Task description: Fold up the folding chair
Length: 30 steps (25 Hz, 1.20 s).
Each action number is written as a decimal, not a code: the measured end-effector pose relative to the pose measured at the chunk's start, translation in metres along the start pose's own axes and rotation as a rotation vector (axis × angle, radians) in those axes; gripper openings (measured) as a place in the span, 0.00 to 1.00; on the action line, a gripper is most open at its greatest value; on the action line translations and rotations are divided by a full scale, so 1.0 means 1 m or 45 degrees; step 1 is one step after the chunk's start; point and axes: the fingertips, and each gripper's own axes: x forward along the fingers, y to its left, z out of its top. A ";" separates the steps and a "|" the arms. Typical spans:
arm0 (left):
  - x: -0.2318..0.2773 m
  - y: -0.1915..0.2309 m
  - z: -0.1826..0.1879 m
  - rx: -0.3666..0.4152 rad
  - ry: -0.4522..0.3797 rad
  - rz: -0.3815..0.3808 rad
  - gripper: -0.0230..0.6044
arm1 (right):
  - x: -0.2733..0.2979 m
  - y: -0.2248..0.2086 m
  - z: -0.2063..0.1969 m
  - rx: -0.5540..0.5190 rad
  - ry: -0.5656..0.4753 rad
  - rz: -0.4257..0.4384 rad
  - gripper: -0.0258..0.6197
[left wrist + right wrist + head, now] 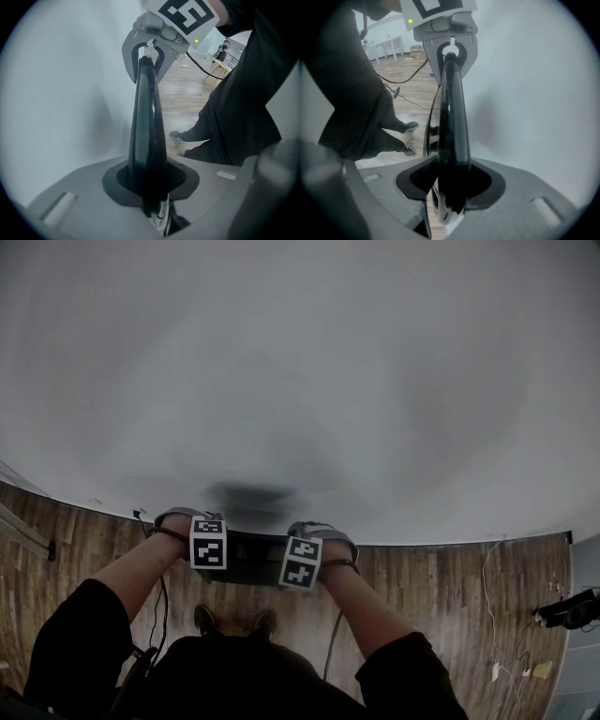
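Chair [248,561]: black top edge just beside wall [300,381].
Left gripper [152,197]: pinching chair.
Right gripper [449,192]: spread loosely round chair.
Obstacles: wall ahead; cables [489,596] near wall.
Room: bare floor [422,577] away from wall.

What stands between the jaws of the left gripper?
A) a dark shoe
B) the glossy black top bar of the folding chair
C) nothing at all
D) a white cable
B: in the left gripper view the glossy black top bar of the folding chair rises straight out from between the jaws of the left gripper.
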 end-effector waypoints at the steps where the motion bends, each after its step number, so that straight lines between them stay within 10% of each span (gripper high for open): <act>1: 0.001 0.003 -0.001 0.002 -0.002 0.006 0.17 | -0.002 -0.005 -0.004 -0.005 0.002 -0.067 0.29; 11: 0.002 0.024 -0.002 -0.005 -0.014 0.018 0.18 | -0.025 -0.035 -0.021 -0.117 0.017 -0.578 0.29; 30: -0.009 0.091 -0.018 -0.022 -0.009 0.549 0.35 | -0.001 -0.083 -0.021 0.048 -0.060 -0.561 0.24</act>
